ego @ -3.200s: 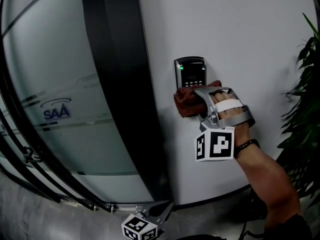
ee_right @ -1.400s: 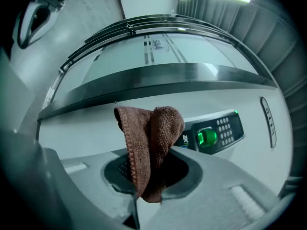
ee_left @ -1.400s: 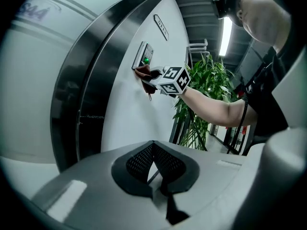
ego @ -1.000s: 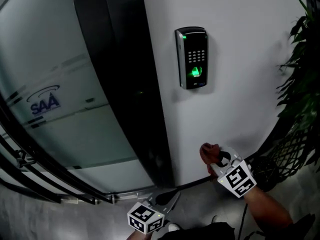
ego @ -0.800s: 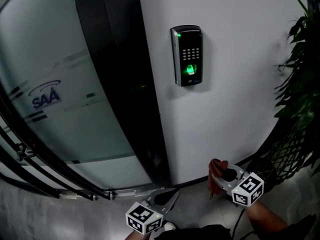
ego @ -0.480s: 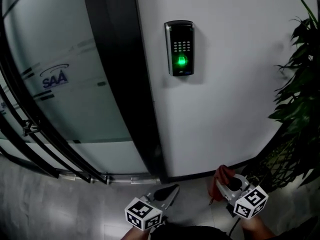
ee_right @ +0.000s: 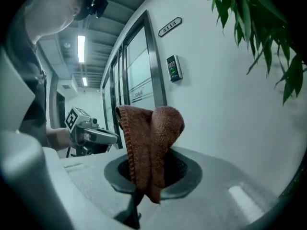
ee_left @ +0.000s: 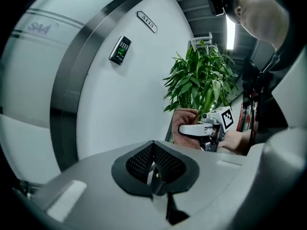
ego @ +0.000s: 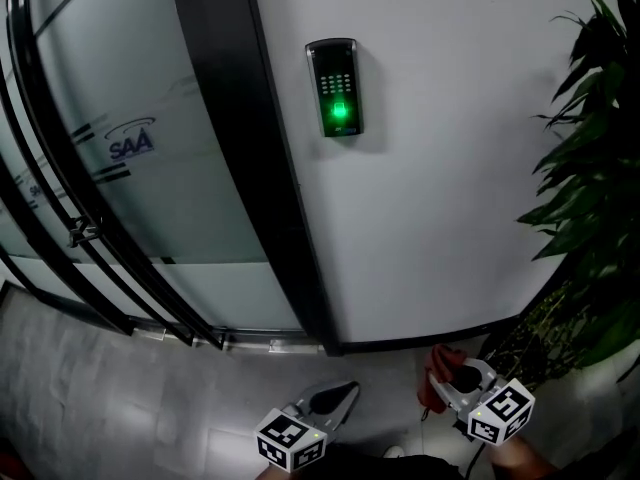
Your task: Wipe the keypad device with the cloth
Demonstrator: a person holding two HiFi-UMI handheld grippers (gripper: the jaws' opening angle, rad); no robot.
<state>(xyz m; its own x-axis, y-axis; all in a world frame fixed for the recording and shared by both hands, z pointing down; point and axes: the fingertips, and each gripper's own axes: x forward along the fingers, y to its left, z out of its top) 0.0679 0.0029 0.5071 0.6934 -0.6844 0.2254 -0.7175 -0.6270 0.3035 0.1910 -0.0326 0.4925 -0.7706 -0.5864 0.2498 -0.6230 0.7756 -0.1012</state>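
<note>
Keypad (ego: 334,88) is mounted on the white wall (ego: 450,188), its long axis vertical and its face turned out into the room. Buttons sit in the upper part and a green light glows below them. A dark door frame (ego: 250,168) runs down the wall near its left edge, and frosted glass (ego: 130,198) lies beyond the frame. Bare wall spreads to the right of the keypad and under it, down to the dark skirting at the floor (ego: 120,398). A leafy plant (ego: 595,168) crowds the right side, well apart from the keypad. In the right gripper view, a small number plate (ee_right: 170,26) is fixed above the keypad.

The right hand-held gripper (ego: 448,378) hangs low near the foot of the wall, well below the keypad and not touching it. Its jaws are clenched on the cloth (ee_right: 151,138), a brown terry piece folded over itself. The fold stands up out of the jaws and a short end hangs below them.

The left hand-held gripper (ego: 335,401) is low over the floor, left of the right one and apart from it. Its jaws are pressed together with nothing between them.
</note>
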